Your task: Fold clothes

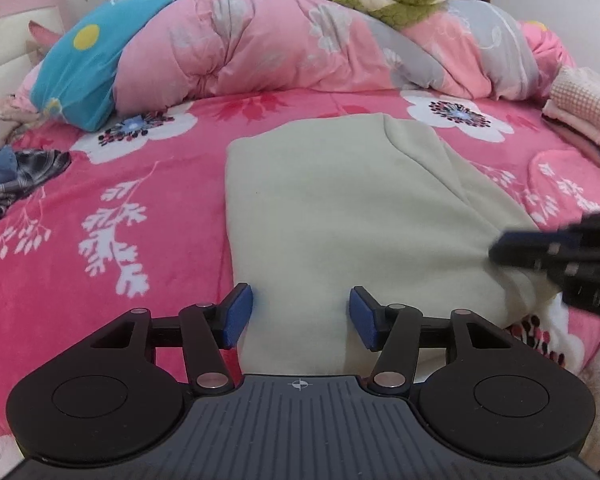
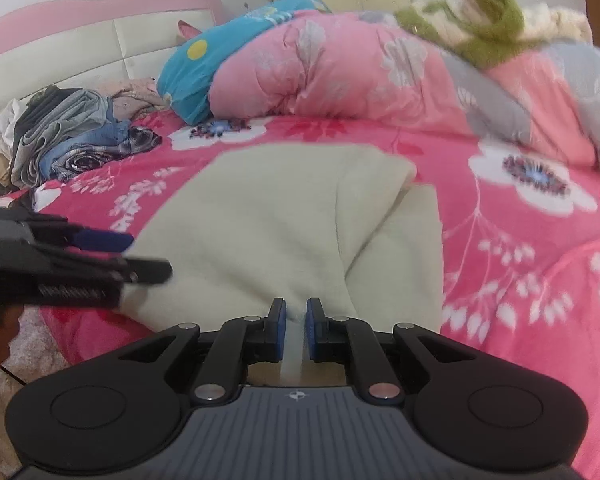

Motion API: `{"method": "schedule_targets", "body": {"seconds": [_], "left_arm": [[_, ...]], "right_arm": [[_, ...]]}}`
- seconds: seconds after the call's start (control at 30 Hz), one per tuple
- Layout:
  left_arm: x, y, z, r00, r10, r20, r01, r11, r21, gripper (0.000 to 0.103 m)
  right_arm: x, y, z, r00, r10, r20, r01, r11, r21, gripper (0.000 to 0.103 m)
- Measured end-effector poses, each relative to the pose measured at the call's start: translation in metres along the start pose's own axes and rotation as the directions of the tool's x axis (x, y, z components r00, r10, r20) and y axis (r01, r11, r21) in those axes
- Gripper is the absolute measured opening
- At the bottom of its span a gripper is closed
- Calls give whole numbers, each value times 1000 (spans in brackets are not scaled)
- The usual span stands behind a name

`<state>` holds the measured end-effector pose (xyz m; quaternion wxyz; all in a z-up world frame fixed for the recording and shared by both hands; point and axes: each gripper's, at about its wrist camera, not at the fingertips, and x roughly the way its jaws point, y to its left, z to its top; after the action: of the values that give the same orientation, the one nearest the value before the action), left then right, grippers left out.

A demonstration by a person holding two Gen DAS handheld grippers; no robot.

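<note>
Cream garment (image 1: 340, 208) lies flat, part-folded, on pink bed (image 1: 100, 208). Right claw (image 2: 296, 324) clamped on near hem; left claw (image 1: 300, 314) apart, straddling hem. Advice: close left before lifting, keep edges aligned.

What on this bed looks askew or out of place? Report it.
The pale cream fleece garment lies unevenly: its right-hand layer overlaps at a slant. A crumpled heap of grey and blue clothes sits unfolded by the headboard.
</note>
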<state>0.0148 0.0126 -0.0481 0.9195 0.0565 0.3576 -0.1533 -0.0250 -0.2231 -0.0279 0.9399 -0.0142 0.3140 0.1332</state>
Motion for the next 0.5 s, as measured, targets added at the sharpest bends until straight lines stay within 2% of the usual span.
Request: {"method": "schedule_targets", "body": {"seconds": [0.1,0.2,0.3,0.33,0.4,0.5], "left_arm": [[0,-1,0,1000,5,-5,-5,1000,0,54],[0,-2,0,1000,9,-8,-9,1000,1,55],[1,-3,0,1000,10,-13,-10,1000,3,55],[1,-3,0,1000,10,-13,-10,1000,3,55],[1,-3,0,1000,10,-15,-10,1000,2,55],[0,-4,0,1000,13,-17,-13,1000,1,55]], "right_arm": [[-5,6,15,998,9,57,-7,1000,-28,11],[4,12,22,997,18,75,-14,999,-53,11],[35,13,10,999,18,-35,-20,997,-68,11],[38,14,9,999,16,-45,-19,997,-74,11],[38,16,8,999,12,-37,-15,996,-87,12],[31,10,21,999,48,-13,-48,998,-37,12]]}}
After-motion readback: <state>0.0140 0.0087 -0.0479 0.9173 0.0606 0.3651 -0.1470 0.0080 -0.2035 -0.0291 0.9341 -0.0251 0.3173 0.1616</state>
